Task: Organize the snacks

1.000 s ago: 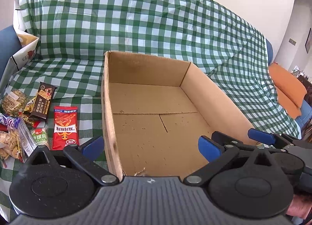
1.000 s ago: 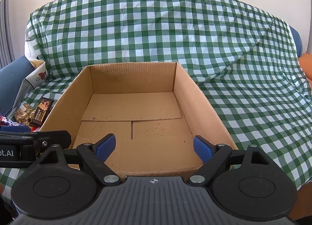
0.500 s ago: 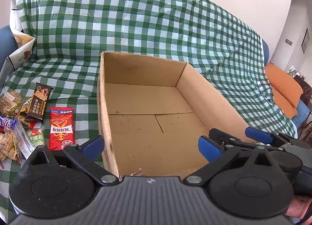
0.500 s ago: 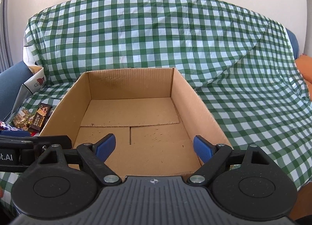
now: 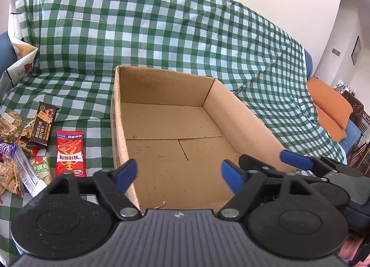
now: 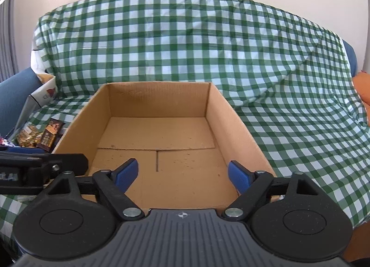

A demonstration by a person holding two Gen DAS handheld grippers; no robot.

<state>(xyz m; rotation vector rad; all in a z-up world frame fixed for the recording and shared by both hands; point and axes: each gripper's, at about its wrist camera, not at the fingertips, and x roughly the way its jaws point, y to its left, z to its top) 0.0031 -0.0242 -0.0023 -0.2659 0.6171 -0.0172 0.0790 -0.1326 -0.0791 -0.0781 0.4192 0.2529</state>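
Left gripper (image 5: 179, 175) spread wide, holding nothing; right gripper (image 6: 182, 176) likewise spread and empty; both hover at the near edge of the cardboard box (image 5: 161, 95), pointed into it.

Change over the last second: small; left view has pulled back and tipped up slightly, so the box sits lower and farther ahead of the claw than before, and the claw's left finger now overlaps the box's left wall; right view drifted back a touch too; no snack has moved.

Box floor bare apart from crumbs; nothing sorted yet, so I judge the task at its very start.

Snacks lie on the checked cloth (image 5: 161, 35), left of the left claw and outside the box: red packet (image 5: 70, 152) nearest the box wall, dark brown bar (image 5: 43, 127) just beyond it, clear-wrapped biscuits (image 5: 20, 169) farther left, partly overlapping.

Likely next: left claw swings left to the red packet; flat film pack lying on soft cloth, so pinching an edge may be fiddly.
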